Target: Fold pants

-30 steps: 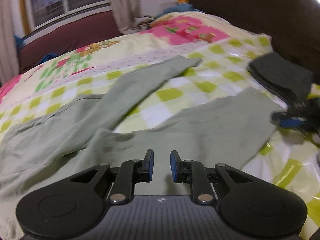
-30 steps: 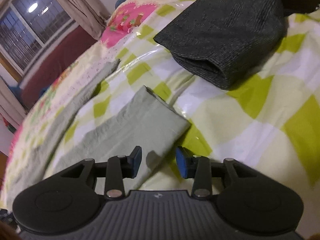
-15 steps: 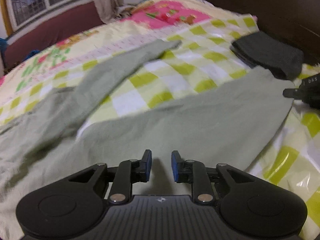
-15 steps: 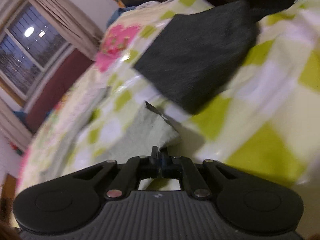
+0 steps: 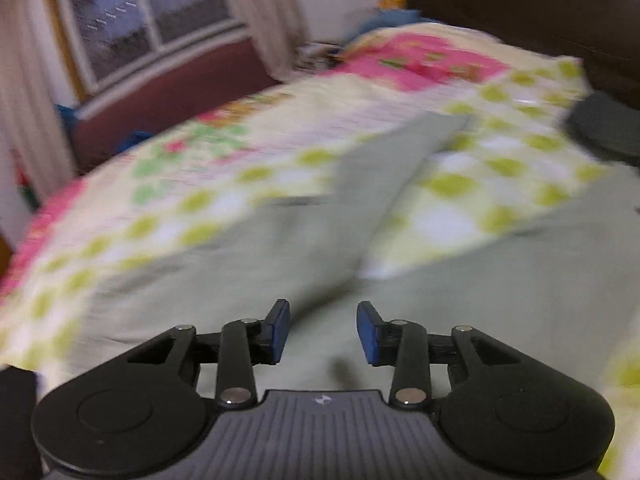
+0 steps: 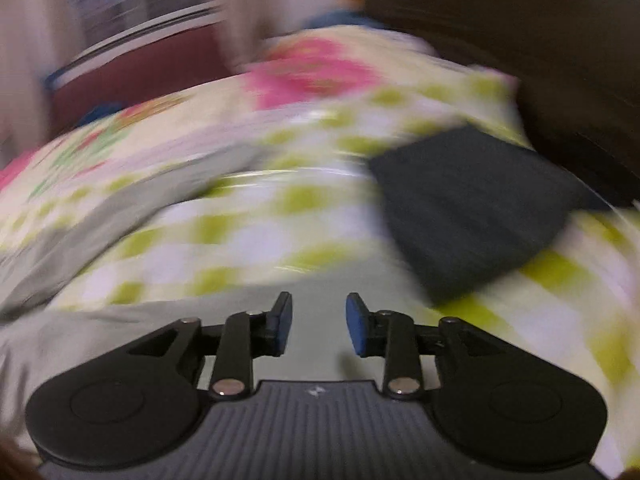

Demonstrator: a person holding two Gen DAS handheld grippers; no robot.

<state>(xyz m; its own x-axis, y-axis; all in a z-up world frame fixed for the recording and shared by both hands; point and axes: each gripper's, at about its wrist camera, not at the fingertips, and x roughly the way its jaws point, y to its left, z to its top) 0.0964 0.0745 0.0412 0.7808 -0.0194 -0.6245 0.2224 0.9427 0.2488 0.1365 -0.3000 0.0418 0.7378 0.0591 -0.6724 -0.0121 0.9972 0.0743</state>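
Pale green pants [image 5: 360,216] lie spread flat on the checked bed cover, legs apart, one leg running up toward the far right. My left gripper [image 5: 323,332] hovers over the cloth near the crotch; its jaws are opening and nothing is between them. In the right wrist view the near leg of the pants [image 6: 120,332] lies under my right gripper [image 6: 319,324], whose jaws are also opening with nothing between the blue pads. The far leg [image 6: 132,200] stretches across the left. Both views are blurred by motion.
A folded dark grey garment [image 6: 476,208] lies on the bed to the right, also seen as the dark garment [image 5: 604,128]. A dark headboard [image 6: 520,40] rises behind it. A window [image 5: 152,20] and curtains stand beyond the bed's far left side.
The right gripper was shut on the hem of the near leg half a second ago; now it has let go and pulled back. The left gripper's jaws have widened and it has swung left.
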